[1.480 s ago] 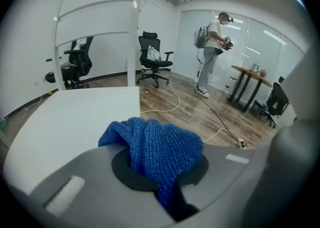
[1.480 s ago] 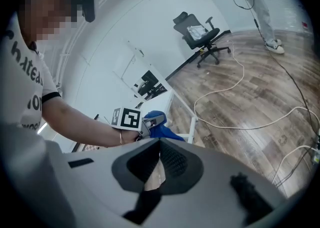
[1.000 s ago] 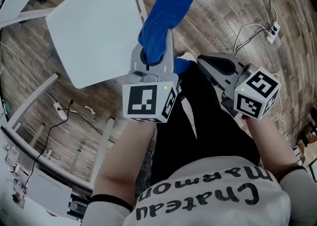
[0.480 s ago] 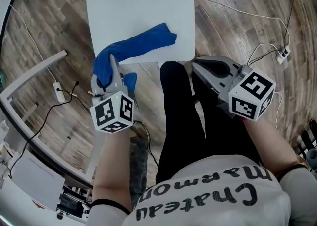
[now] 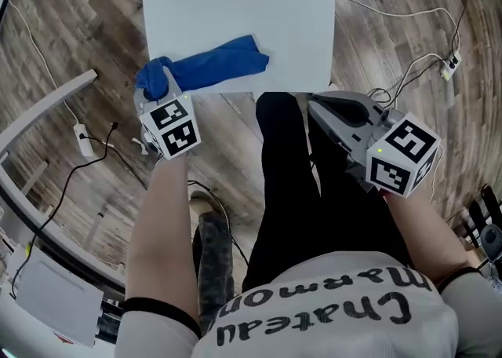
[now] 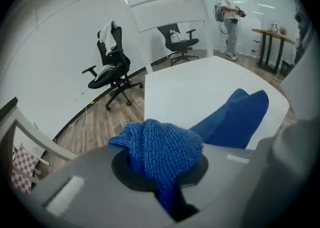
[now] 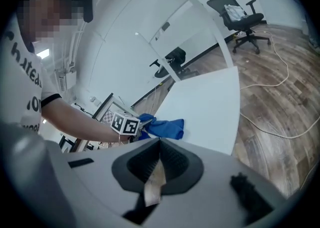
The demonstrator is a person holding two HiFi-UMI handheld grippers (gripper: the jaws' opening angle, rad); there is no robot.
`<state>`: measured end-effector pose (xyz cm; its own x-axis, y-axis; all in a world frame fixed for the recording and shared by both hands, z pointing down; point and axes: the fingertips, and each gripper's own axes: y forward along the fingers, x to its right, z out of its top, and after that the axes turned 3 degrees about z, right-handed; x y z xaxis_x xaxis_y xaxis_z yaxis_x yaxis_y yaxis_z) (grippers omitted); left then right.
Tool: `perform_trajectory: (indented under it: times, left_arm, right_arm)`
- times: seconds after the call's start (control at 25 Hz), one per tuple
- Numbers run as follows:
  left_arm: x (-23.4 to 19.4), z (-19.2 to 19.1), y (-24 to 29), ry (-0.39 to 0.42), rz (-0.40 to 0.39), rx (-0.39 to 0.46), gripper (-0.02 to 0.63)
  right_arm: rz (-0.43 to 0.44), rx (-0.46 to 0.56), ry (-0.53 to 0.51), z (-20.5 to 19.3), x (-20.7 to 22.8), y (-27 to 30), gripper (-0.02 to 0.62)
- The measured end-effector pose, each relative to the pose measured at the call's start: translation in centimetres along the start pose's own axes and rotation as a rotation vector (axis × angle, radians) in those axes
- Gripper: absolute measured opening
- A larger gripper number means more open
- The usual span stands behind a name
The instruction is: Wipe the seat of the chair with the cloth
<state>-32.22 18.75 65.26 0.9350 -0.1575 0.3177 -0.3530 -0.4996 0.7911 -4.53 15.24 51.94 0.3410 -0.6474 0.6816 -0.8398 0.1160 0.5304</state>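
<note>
The white chair seat [image 5: 235,3] fills the top of the head view. A blue cloth [image 5: 216,66] lies stretched across its near left part. My left gripper [image 5: 155,83] sits at the seat's near left corner, shut on the cloth's bunched end. In the left gripper view that bunch [image 6: 160,147] bulges from between the jaws, and the rest of the cloth trails over the seat [image 6: 200,82]. My right gripper [image 5: 320,104] hangs shut and empty just off the seat's near right corner, beside my leg. Its own view shows the seat [image 7: 205,104] and the cloth [image 7: 166,128] ahead.
My black-trousered legs [image 5: 290,176] stand close against the seat's front edge. Cables and a power strip [image 5: 449,66] lie on the wooden floor to the right. A white frame [image 5: 47,113] and more cable lie left. Office chairs [image 6: 112,64] and a standing person [image 6: 230,17] are far behind.
My left gripper came down from holding the cloth in the air and drew it to the seat's near left corner. The cloth now lies on the seat. The right gripper barely moved.
</note>
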Motion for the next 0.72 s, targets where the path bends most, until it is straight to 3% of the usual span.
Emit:
perform_trajectory:
  times: [0.12,0.48,0.72]
  left_arm:
    - [0.9,0.8,0.1,0.0,-0.003,0.053,0.012]
    - [7.1,2.4,-1.7,-0.2,-0.023,0.122,0.012]
    - [12.4,4.8,-2.6,-0.214,-0.059,0.177,0.012]
  right_arm:
    - [-0.001,-0.001,0.02,-0.8,0.1,0.4,0.014]
    - [-0.029,0.022,0.06,-2.6,2.6,-2.4,0.014]
    - [-0.037,0.021,0.068,-4.2,4.9,-5.7,0.014]
